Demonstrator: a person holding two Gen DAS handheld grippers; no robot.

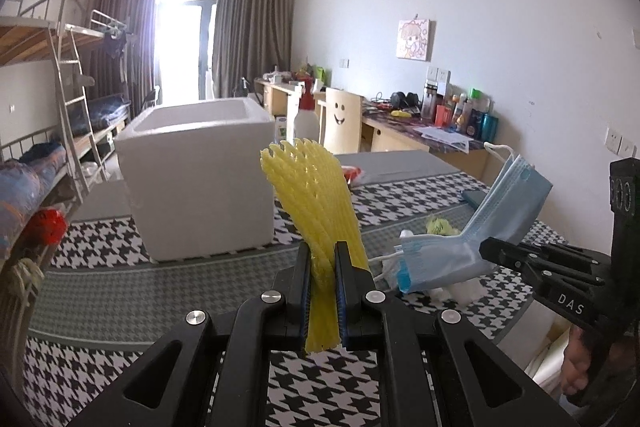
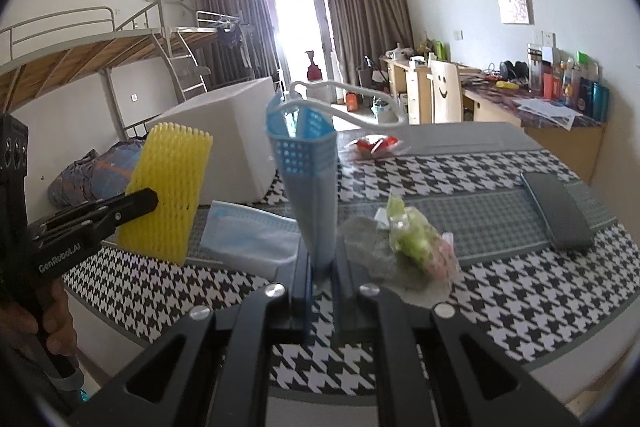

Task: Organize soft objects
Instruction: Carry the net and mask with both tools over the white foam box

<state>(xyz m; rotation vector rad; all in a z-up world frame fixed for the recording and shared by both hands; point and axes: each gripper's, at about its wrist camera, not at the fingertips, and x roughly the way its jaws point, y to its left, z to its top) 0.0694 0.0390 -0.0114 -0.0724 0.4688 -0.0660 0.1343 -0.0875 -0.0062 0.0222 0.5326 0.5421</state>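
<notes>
My left gripper (image 1: pixel 322 255) is shut on a yellow foam net sleeve (image 1: pixel 316 195), held upright above the table; it also shows in the right wrist view (image 2: pixel 168 187). My right gripper (image 2: pixel 322 263) is shut on a blue face mask (image 2: pixel 308 179), held upright with its white ear loop (image 2: pixel 340 107) hanging over; this mask shows in the left wrist view (image 1: pixel 492 219) too. A white foam box (image 1: pixel 200 171) stands open on the table behind the sleeve. Another blue mask (image 2: pixel 248 235) lies flat on the table.
The table has a black-and-white houndstooth cloth (image 2: pixel 500 299). On it lie a green-and-pink crumpled wrapper (image 2: pixel 416 239), a grey cloth (image 2: pixel 372 267), a red wrapper (image 2: pixel 374 145) and a dark flat case (image 2: pixel 558 215). Bunk beds (image 1: pixel 60 99) stand left, cluttered desks (image 1: pixel 432 131) right.
</notes>
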